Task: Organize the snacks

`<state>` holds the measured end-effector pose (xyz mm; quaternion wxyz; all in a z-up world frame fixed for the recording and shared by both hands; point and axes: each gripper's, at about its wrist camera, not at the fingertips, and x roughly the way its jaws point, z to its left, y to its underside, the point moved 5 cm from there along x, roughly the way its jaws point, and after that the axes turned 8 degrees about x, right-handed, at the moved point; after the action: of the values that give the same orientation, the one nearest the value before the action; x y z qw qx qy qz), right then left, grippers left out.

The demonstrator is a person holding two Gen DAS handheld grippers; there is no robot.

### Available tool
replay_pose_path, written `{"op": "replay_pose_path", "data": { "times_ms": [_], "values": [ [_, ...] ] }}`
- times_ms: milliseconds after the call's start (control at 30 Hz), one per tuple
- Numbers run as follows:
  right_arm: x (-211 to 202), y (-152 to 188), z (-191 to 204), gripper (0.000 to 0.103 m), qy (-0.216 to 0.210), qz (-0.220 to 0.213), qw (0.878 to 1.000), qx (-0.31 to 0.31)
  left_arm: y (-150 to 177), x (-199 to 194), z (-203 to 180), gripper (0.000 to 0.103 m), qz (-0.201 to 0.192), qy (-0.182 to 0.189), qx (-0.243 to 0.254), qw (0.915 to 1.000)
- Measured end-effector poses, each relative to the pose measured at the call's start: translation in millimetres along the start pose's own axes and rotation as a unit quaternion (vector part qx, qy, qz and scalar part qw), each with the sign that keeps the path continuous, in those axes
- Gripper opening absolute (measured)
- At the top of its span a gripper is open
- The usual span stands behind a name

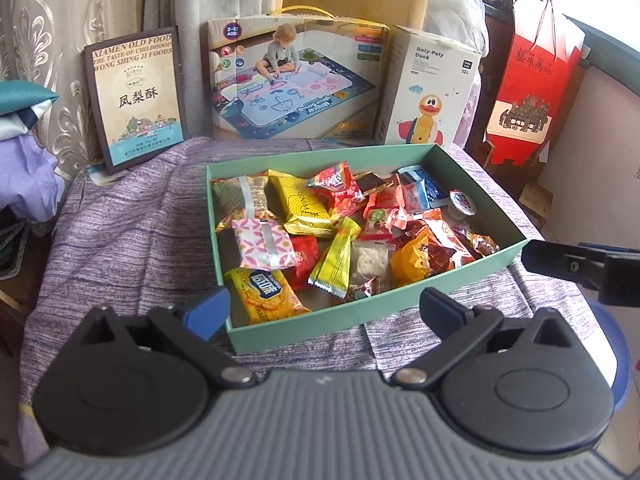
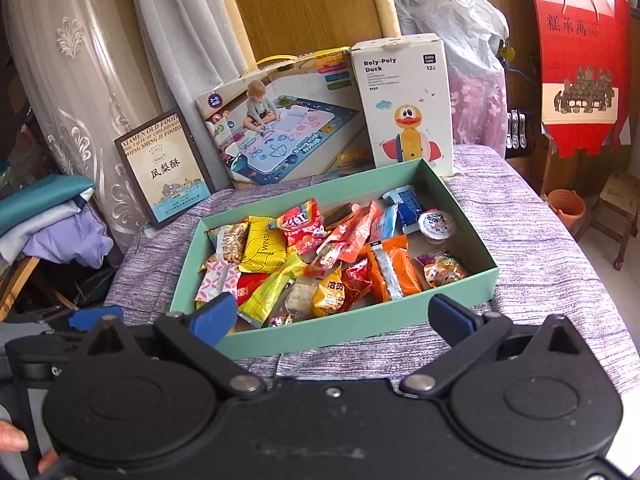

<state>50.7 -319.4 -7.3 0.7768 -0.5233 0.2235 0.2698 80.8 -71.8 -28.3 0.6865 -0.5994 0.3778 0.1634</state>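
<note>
A shallow green box point(image 1: 320, 316) point(image 2: 320, 338) sits on a purple striped cloth and holds several wrapped snacks. Among them are a yellow cracker pack point(image 1: 262, 295), a yellow Twinings sachet point(image 1: 304, 204) point(image 2: 264, 246), a pink patterned pack point(image 1: 264, 243), a red candy bag point(image 1: 334, 188) point(image 2: 300, 226) and a jelly cup point(image 1: 462, 202) point(image 2: 436, 225). My left gripper point(image 1: 326, 310) is open, just before the box's near wall, with nothing between its fingers. My right gripper point(image 2: 334, 316) is open too, in front of the same wall and empty. The right gripper's finger point(image 1: 560, 264) shows at the right edge of the left wrist view.
Behind the box stand a framed pineapple-cake box point(image 1: 136, 96) point(image 2: 164, 168), a drawing-mat box point(image 1: 296, 80) point(image 2: 288, 132) and a Roly-Poly Duck box point(image 1: 428, 92) point(image 2: 404, 108). A red paper bag point(image 1: 536, 80) point(image 2: 580, 60) hangs at the right. Folded fabric point(image 2: 52, 220) lies at the left.
</note>
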Motion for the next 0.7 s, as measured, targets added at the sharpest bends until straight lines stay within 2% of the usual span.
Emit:
{"op": "replay_pose_path", "data": {
  "times_ms": [200,700],
  "values": [
    [-3,12,8,0.103,0.016,0.01,0.999,-0.037,11,-7,8,0.103,-0.001,-0.007,-0.009,0.9999],
    [23,42,-14,0.103,0.05,0.081,0.995,-0.04,40,13,15,0.103,0.039,-0.029,-0.02,0.9986]
  ]
}}
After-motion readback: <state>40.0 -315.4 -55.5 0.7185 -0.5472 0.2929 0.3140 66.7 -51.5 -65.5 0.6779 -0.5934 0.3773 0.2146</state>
